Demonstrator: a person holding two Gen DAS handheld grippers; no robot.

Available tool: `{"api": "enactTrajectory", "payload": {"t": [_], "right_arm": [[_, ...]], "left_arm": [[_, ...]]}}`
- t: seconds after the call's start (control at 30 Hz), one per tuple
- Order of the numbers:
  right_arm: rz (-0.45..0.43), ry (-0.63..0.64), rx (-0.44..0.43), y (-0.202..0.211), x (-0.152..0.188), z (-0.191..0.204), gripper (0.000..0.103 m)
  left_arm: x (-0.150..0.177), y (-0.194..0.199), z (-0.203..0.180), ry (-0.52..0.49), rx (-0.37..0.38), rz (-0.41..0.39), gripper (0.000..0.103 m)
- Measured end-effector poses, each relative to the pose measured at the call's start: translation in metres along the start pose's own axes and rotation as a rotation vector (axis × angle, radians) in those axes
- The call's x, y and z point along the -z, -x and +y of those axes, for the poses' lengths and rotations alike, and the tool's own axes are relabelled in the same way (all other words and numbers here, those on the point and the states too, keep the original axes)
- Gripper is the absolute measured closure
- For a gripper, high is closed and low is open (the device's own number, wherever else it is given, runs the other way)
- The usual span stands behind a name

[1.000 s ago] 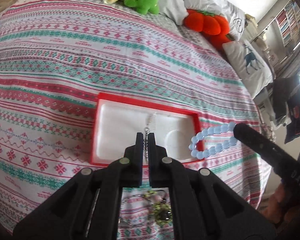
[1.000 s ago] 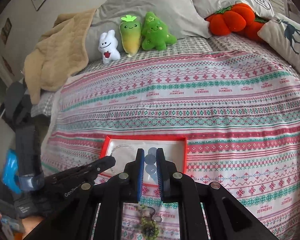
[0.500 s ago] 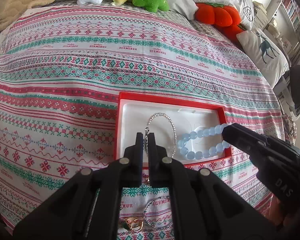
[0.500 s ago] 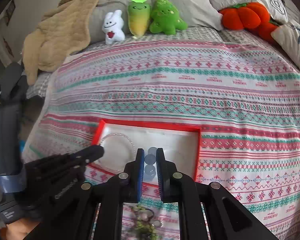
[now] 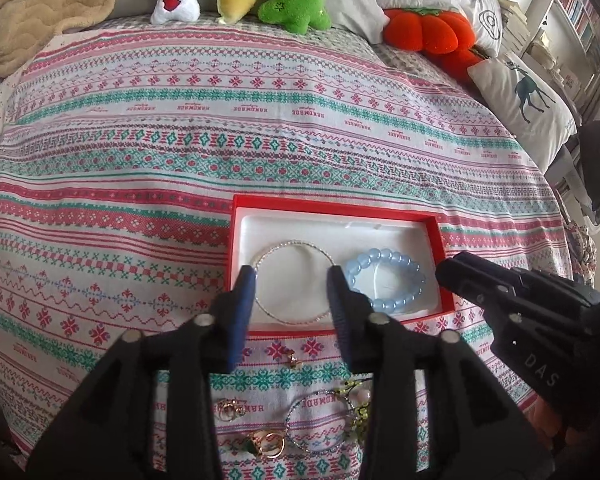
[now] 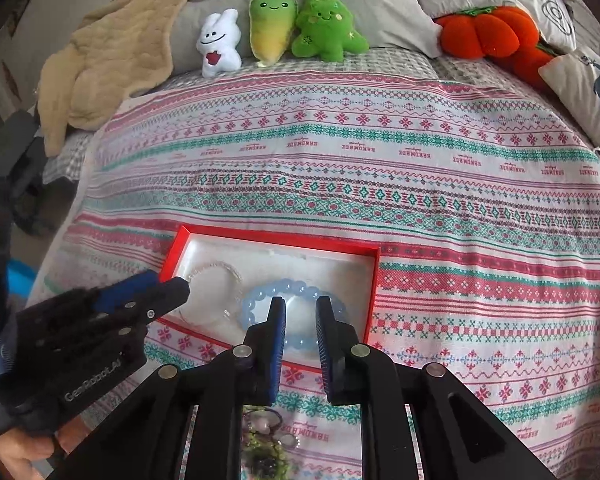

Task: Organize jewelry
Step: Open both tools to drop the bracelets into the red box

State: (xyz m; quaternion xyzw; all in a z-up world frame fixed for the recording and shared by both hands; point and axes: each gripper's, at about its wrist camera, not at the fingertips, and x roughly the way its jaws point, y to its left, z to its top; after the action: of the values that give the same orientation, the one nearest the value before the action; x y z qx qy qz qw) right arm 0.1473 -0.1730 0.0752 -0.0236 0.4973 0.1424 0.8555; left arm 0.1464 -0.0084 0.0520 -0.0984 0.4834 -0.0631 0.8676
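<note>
Task roughly half done. On the bed [image 5: 140,152], the red box [image 5: 236,264] holds a silver bangle [image 5: 294,248] and blue bead bracelet [image 5: 384,276]. Left claw [image 5: 290,280] and right claw [image 6: 300,312] both gape wide, empty. Hoop [image 5: 316,420], rings [image 5: 266,442], small bits remain outside.

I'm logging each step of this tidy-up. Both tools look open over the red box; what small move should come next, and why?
Probably pull the left tool back toward the loose rings and thin hoop on the bedspread. The silver bangle and blue bead bracelet already lie in the red box, and both the left and right tool stand open and hold nothing.
</note>
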Motion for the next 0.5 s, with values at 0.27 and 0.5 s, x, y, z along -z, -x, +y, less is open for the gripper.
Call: {"api": "enactTrajectory", "payload": {"t": [0.27, 0.5], "right_arm": [[0.009, 0.004, 0.019, 0.016, 0.009, -0.003, 0.085], [0.009, 0.000, 0.017, 0.032, 0.027, -0.004, 0.029]], "left_arm": [[0.011, 0.021, -0.010, -0.065, -0.058, 0.000, 0.028], [0.032, 0.026, 0.000, -0.116, -0.135, 0.067, 0.021]]}}
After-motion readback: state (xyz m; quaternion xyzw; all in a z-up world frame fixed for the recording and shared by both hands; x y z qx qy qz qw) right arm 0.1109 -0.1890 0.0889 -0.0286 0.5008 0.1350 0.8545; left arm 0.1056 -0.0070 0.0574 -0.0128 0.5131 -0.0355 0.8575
